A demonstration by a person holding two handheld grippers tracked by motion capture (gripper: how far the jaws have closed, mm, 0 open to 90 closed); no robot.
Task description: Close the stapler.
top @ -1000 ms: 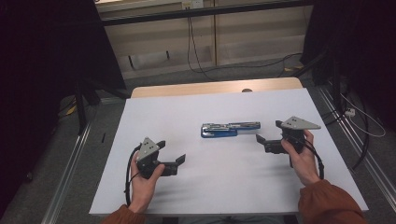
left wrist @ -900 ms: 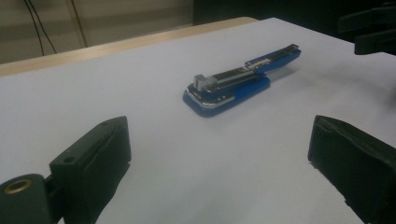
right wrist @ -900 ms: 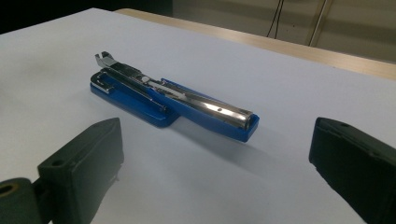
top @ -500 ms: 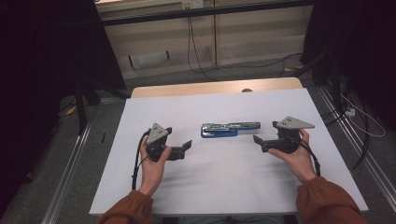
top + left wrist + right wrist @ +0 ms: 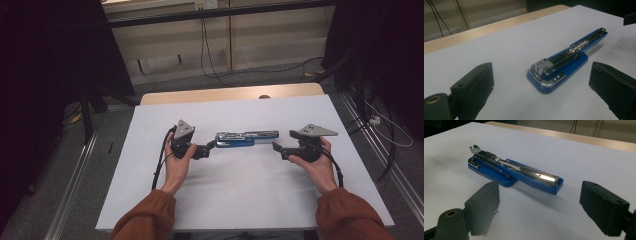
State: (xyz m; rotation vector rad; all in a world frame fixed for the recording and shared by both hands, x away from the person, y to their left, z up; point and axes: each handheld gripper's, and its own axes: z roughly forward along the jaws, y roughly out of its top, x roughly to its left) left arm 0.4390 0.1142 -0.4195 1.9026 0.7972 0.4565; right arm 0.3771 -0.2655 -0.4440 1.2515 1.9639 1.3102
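A blue stapler (image 5: pixel 247 138), swung open flat with its metal magazine up, lies across the middle of the white table (image 5: pixel 225 200). My left gripper (image 5: pixel 211 147) is open at the stapler's left end, pointing right. In the left gripper view the stapler (image 5: pixel 564 67) lies just ahead of the wide jaws, its near end level with the fingertips. My right gripper (image 5: pixel 276 148) points left at the stapler's right end, a short gap away. Its jaws have just been closing a little but stand open, and the stapler (image 5: pixel 516 171) lies ahead of them, not between them.
A wooden table edge (image 5: pixel 230 94) runs along the far side of the white top. Cables (image 5: pixel 210 60) lie on the floor beyond, and metal rails (image 5: pixel 75 180) run beside the table. Each gripper trails a black cable (image 5: pixel 161 160) over the tabletop.
My left gripper has moved right and a little farther away, up to the stapler's left end. The right gripper has stayed almost in place. The stapler has not moved.
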